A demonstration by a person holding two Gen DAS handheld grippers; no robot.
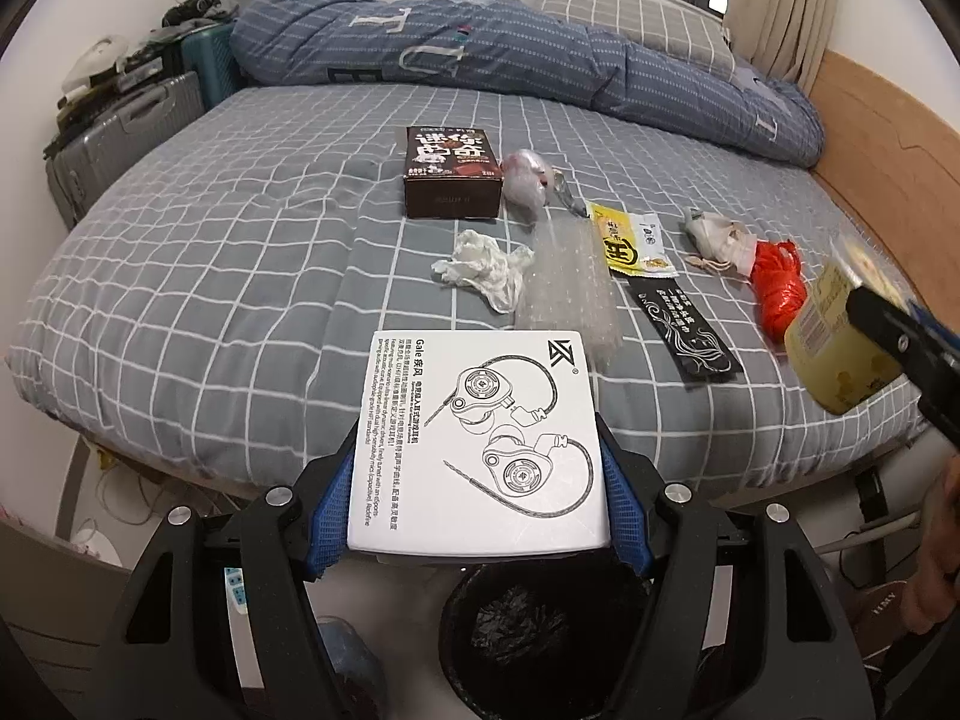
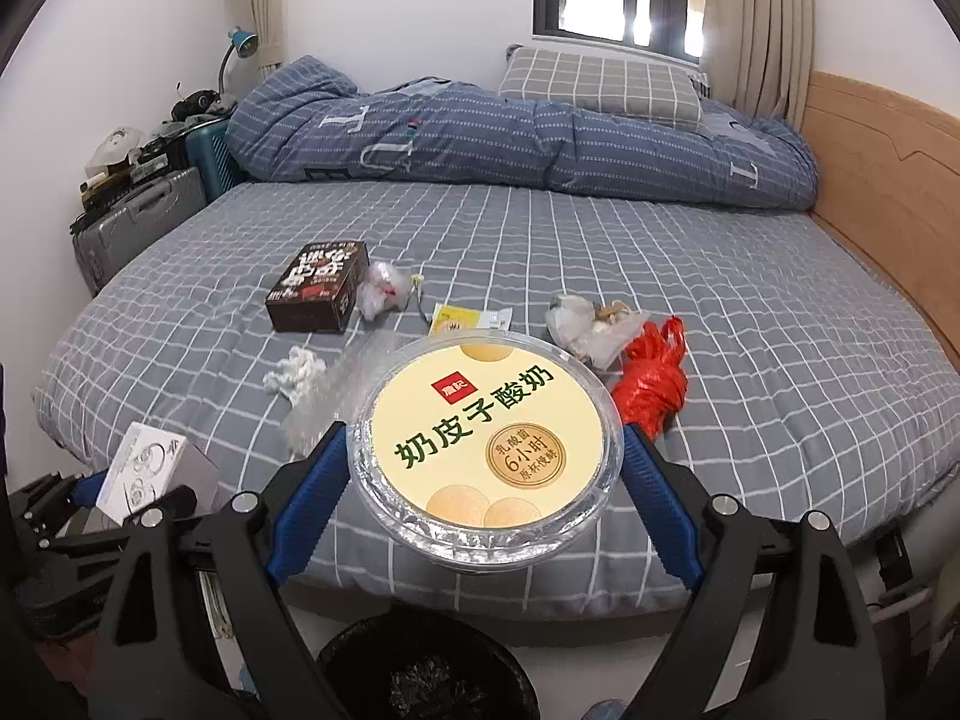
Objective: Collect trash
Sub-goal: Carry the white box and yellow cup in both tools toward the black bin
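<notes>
Carrying trash off the bed [image 1: 240,252], left tongs [image 1: 480,480] pinch the white earphone box [image 1: 480,432], right tongs [image 2: 486,468] pinch the yogurt tub [image 2: 486,438]; next, release both above the black bin [image 1: 528,636].

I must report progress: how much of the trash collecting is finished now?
Done: nothing visibly; what is inside the black bin cannot be told. In hand: left gripper holds the white earphone box, right gripper the yogurt tub. Left on the bed: brown box, tissue, red bag, wrappers.
</notes>
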